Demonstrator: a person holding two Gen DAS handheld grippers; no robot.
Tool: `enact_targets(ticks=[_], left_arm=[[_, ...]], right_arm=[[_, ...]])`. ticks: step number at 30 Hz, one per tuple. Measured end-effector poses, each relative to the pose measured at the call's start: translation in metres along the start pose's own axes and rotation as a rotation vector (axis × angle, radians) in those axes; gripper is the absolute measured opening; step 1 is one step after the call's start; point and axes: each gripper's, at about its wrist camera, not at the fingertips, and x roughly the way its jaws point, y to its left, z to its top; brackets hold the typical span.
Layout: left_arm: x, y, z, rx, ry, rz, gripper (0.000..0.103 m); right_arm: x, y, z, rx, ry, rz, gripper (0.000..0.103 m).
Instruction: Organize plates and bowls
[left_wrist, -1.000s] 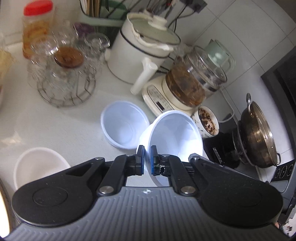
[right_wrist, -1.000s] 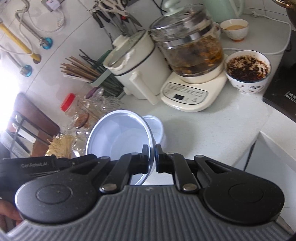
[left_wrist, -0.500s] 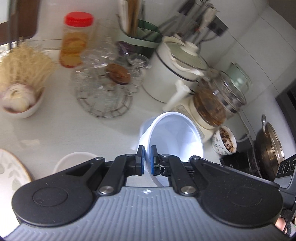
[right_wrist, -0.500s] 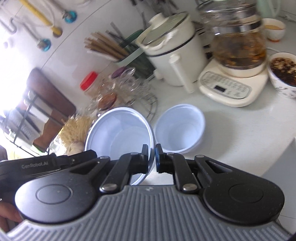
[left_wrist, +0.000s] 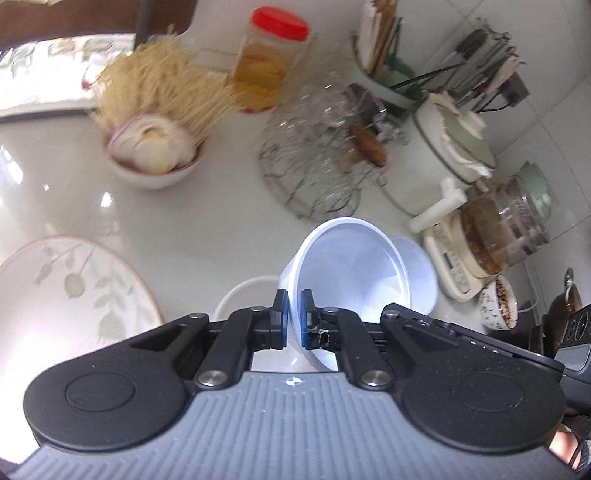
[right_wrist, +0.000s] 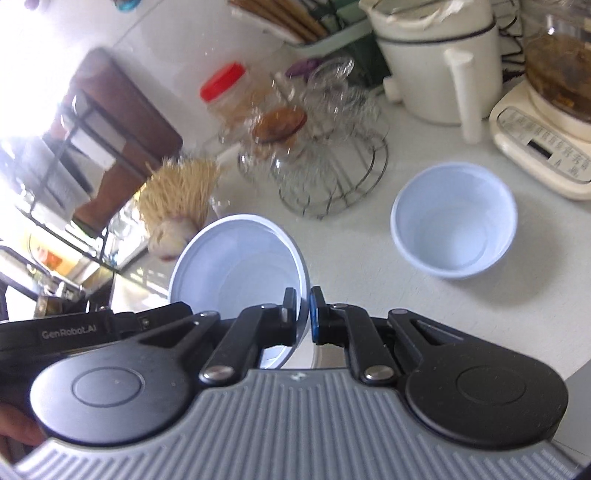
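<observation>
Pinching one white bowl (left_wrist: 354, 266) by its rim from both sides: left gripper (left_wrist: 291, 317) and right gripper (right_wrist: 303, 314) each closed on it, bowl tilted above the counter (right_wrist: 369, 266). Second white bowl (right_wrist: 453, 220) sits upright on the counter nr the kettle base (right_wrist: 543, 147), whose panel text is too small to read. "GenRobot.AI" printed on the left gripper body. Leaf-pattern plate (left_wrist: 70, 291) at left.
</observation>
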Motion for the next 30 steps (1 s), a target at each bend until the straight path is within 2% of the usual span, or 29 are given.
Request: enact_targets(ticks=[12, 20, 23, 24, 25, 26, 27, 28, 30], left_arm=[[0.02, 0.032, -0.017, -0.023, 0.103, 0.011, 0.007], [0.025, 0.033, -0.01, 0.031, 0.115, 0.009, 0.009], [0.026, 0.03, -0.008, 0.052, 0.132, 0.014, 0.022], [0.025, 0.028, -0.007, 0.061, 0.126, 0.017, 0.033], [0.024, 0.026, -0.006, 0.069, 0.118, 0.019, 0.042], [0.022, 0.024, -0.005, 0.074, 0.109, 0.02, 0.044], [0.02, 0.023, -0.004, 0.079, 0.104, 0.019, 0.044], [0.018, 0.021, -0.003, 0.087, 0.099, 0.017, 0.044], [0.013, 0.015, 0.002, 0.112, 0.077, 0.021, 0.044]], right_arm=[[0.03, 0.016, -0.023, -0.019, 0.089, -0.096, 0.012], [0.034, 0.02, -0.025, 0.015, 0.038, -0.111, 0.012], [0.035, 0.019, -0.023, 0.023, 0.028, -0.101, 0.012], [0.035, 0.018, -0.022, 0.025, 0.026, -0.105, 0.014], [0.035, 0.018, -0.022, 0.026, 0.024, -0.112, 0.025], [0.034, 0.016, -0.021, 0.03, 0.018, -0.114, 0.036], [0.031, 0.015, -0.02, 0.037, 0.004, -0.107, 0.057], [0.028, 0.014, -0.02, 0.042, -0.016, -0.101, 0.064], [0.023, 0.013, -0.017, 0.041, -0.044, -0.105, 0.063]])
